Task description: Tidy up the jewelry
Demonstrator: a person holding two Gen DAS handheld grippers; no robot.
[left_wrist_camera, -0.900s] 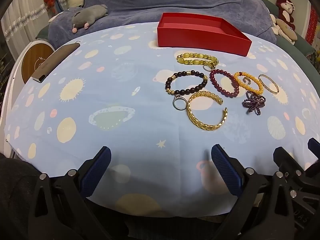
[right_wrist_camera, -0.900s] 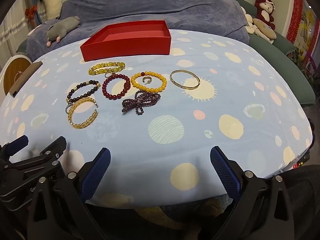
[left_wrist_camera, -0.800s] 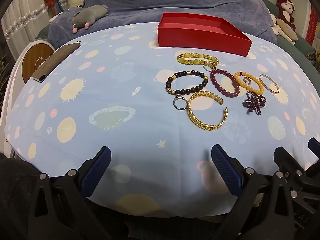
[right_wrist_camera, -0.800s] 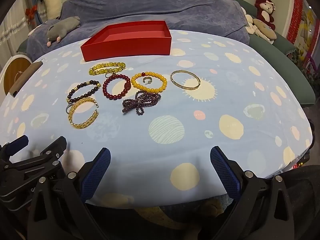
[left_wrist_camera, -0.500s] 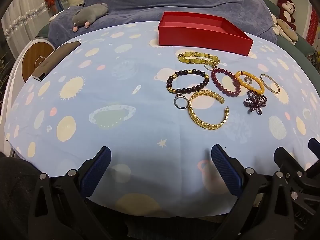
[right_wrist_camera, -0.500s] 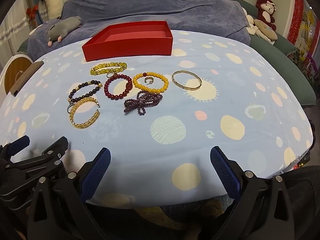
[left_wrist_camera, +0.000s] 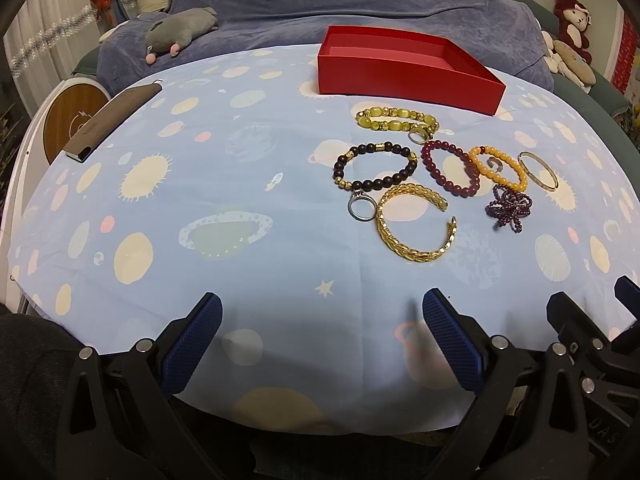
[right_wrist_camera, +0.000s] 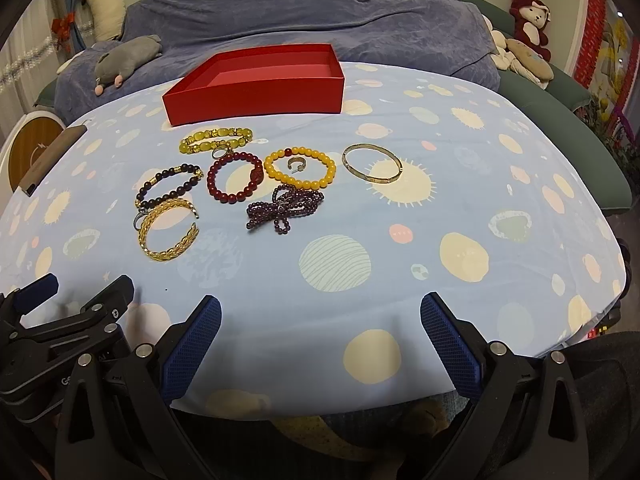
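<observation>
Sitting loose on the space-print tablecloth (right_wrist_camera: 460,184): gold cuff (left_wrist_camera: 414,229), silver ring (left_wrist_camera: 361,208) touching the dark bead bracelet (left_wrist_camera: 375,166), plus red (right_wrist_camera: 235,176), yellow (right_wrist_camera: 300,168) and green (right_wrist_camera: 216,140) bead bracelets, purple bead bow (right_wrist_camera: 285,208), thin bangle (right_wrist_camera: 373,164). Red box (right_wrist_camera: 256,84) just behind them. Left gripper (left_wrist_camera: 320,340) and right gripper (right_wrist_camera: 320,340) at the near edge, jaws wide apart, holding nothing.

Dim warm indoor light, soft shadows, strong fisheye bending, dark vignette corners, centre sharp.
</observation>
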